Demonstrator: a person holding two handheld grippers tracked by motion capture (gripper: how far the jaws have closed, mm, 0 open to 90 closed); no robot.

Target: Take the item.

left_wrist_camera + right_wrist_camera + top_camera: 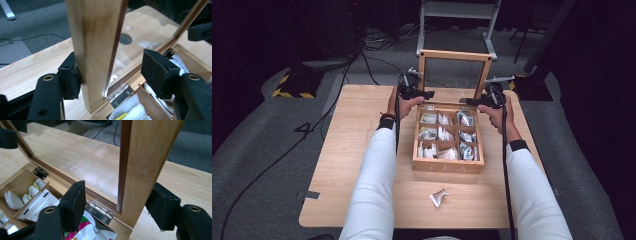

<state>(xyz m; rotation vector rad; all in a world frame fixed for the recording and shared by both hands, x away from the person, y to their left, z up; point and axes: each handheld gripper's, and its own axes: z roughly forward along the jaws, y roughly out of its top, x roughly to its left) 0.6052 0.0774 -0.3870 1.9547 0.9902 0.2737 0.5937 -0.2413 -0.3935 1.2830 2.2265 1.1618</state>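
Note:
A wooden compartment box [448, 165] of tea bags stands mid-table, its glass-paned lid [455, 54] raised upright at the back. My left gripper [414, 92] is at the lid's left side. In the left gripper view it [113, 75] is open and straddles the lid's left frame post [95, 50]: the left pad touches the wood, the right pad stands apart. My right gripper [489, 97] is at the lid's right side. In its own view it [118, 206] is open around the right post [145, 165], above a hinge [100, 211].
A loose white packet [439, 197] lies on the table [347, 165] in front of the box. A metal stand [457, 15] and cables sit on the floor behind. A yellow-and-black striped base [292, 87] is off the table's far left corner.

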